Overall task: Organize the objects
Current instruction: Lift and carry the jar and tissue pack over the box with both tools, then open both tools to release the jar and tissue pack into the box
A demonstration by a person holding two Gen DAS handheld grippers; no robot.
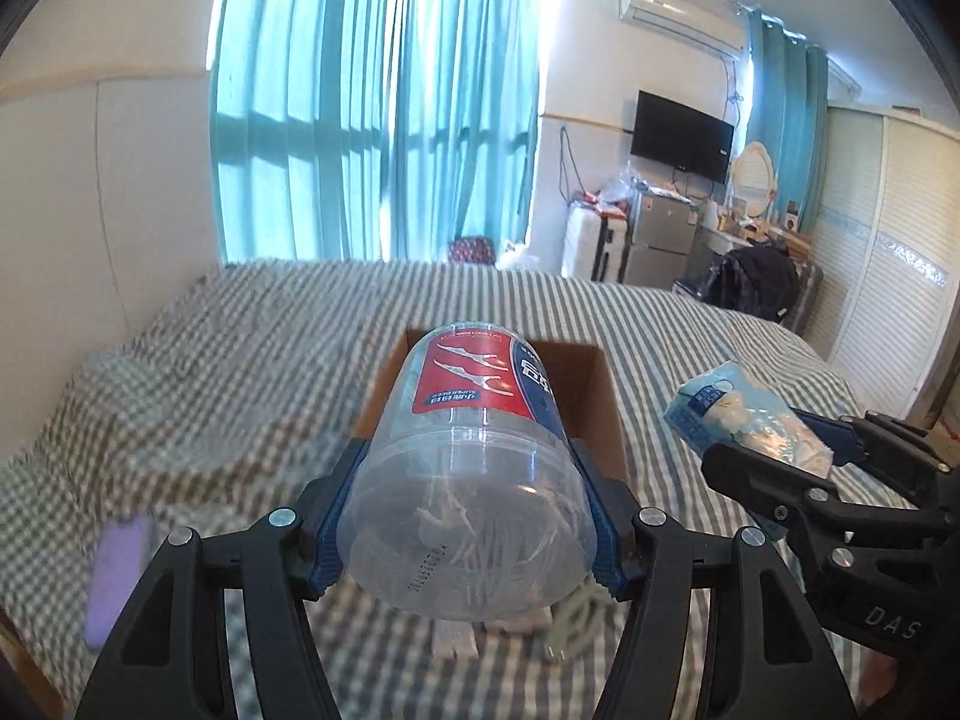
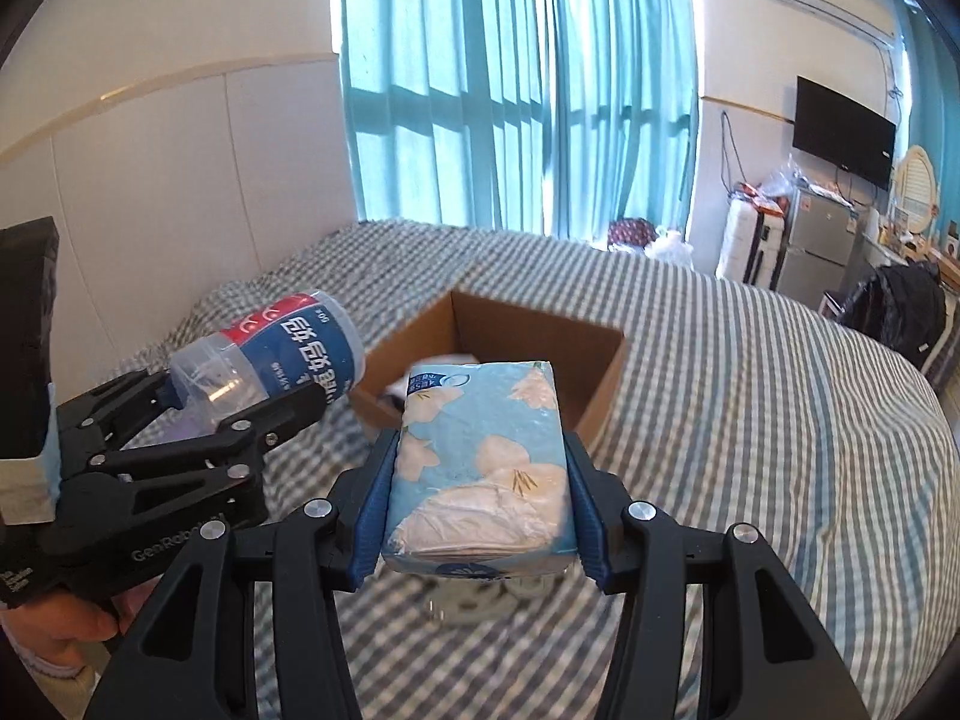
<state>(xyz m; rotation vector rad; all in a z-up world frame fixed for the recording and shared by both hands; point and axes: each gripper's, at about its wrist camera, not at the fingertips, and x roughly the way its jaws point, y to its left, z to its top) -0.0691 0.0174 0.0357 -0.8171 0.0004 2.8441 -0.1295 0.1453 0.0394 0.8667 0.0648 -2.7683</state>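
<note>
- Two items are in our grip at once, both held in the air above the striped bed (image 2: 750, 396) and neither yet put away.
- Our left gripper (image 1: 471, 516) is clamped on the clear floss-pick jar (image 1: 474, 468), its blue pads pressed against the jar's sides; the jar lies tilted, its red-and-blue label end pointing toward the cardboard box (image 1: 603, 402).
- Our right gripper (image 2: 480, 516) is closed around the tissue pack (image 2: 483, 462), a soft blue packet with white flowers, squeezed by its long sides and aimed at the same box.
- In the right wrist view the cardboard box (image 2: 600, 384) sits open on the bed just ahead of the pack, and the jar (image 2: 288, 354) hangs to its left, close to the near corner.
- We judge the task to be mid-way: both pickups are done, and the two drops into the box remain.
- Something pale seems to lie inside the box already, but the pack hides most of the interior, so we cannot say what or how many.
- More appears left on the bed: a purple object (image 1: 114, 576) sits blurred at the left edge of the left wrist view, and some whitish things, perhaps a cable and packets, lie under the jar.
- We reckon those leftovers would need collecting after these two go in.
</note>
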